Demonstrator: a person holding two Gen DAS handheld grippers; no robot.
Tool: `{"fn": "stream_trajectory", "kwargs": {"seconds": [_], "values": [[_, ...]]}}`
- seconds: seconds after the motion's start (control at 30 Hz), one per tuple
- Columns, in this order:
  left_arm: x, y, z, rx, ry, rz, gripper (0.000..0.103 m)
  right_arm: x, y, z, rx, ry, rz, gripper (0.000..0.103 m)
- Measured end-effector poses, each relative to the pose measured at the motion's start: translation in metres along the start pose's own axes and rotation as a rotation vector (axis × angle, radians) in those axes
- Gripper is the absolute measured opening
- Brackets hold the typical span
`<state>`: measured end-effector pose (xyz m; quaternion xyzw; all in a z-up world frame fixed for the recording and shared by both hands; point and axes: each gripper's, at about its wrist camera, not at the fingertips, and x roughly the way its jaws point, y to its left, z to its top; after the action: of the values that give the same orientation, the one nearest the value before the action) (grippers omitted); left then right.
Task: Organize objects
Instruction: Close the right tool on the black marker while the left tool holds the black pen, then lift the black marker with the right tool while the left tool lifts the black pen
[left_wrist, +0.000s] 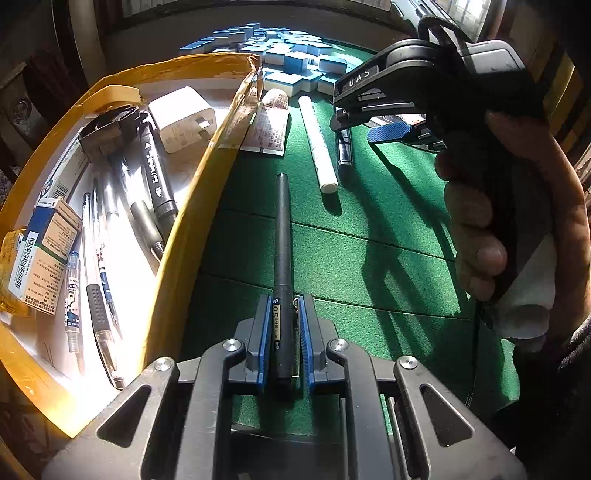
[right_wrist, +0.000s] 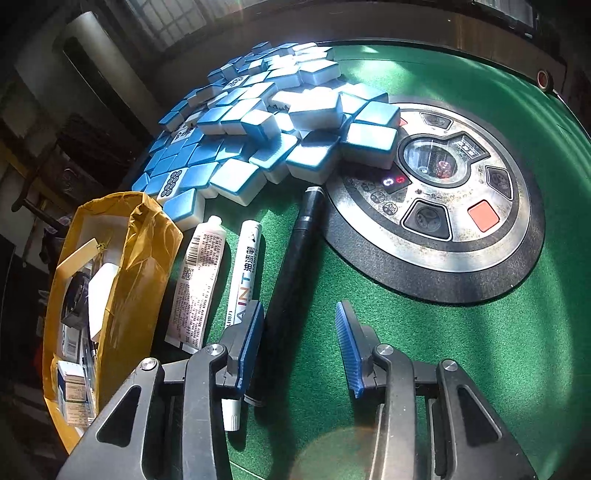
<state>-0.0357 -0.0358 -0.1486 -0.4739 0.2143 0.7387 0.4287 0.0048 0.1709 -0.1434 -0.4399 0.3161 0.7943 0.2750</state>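
My left gripper (left_wrist: 285, 301) is shut on a dark grey pen (left_wrist: 282, 229) that sticks out forward over the green felt, just right of the yellow-taped box (left_wrist: 192, 236). A hand holds my right gripper (left_wrist: 365, 125) farther back. In the right wrist view the right gripper (right_wrist: 300, 308) stands open over a black pen (right_wrist: 295, 266) on the felt. The pen runs between the jaws, close beside the left finger (right_wrist: 251, 332), and the pads do not press on it. A white paint marker (right_wrist: 245, 273) and a white tube (right_wrist: 199, 273) lie left of it.
The box (right_wrist: 140, 266) holds several pens, a white charger (left_wrist: 183, 118) and small cartons (left_wrist: 44, 258). A heap of blue-backed mahjong tiles (right_wrist: 258, 133) fills the far side. The table's round metal centre console (right_wrist: 443, 192) lies to the right.
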Motion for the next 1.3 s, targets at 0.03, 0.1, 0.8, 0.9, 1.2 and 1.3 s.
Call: {"fn": "stream_trajectory", "kwargs": {"seconds": [0.03, 0.1, 0.8, 0.9, 1.2, 1.3], "values": [[0.000, 0.000, 0.000, 0.002, 0.000, 0.002, 0.012, 0.000, 0.002, -0.001, -0.016, 0.002, -0.010, 0.030], [0.000, -0.001, -0.001, 0.005, -0.001, 0.005, 0.012, -0.001, 0.004, -0.007, -0.054, 0.004, -0.058, 0.015], [0.002, -0.010, 0.006, 0.012, 0.006, 0.049, 0.012, -0.043, -0.008, -0.077, -0.141, 0.040, 0.016, 0.014], [0.003, -0.010, 0.006, 0.011, 0.004, 0.053, 0.012, -0.041, -0.001, -0.069, -0.172, 0.036, 0.039, 0.024], [0.003, -0.012, 0.006, 0.009, 0.005, 0.072, 0.012, -0.030, 0.013, -0.072, -0.251, -0.081, -0.032, 0.025], [0.004, -0.012, 0.008, 0.003, 0.007, 0.078, 0.012, -0.031, 0.010, -0.071, -0.243, -0.090, -0.056, 0.015]]}}
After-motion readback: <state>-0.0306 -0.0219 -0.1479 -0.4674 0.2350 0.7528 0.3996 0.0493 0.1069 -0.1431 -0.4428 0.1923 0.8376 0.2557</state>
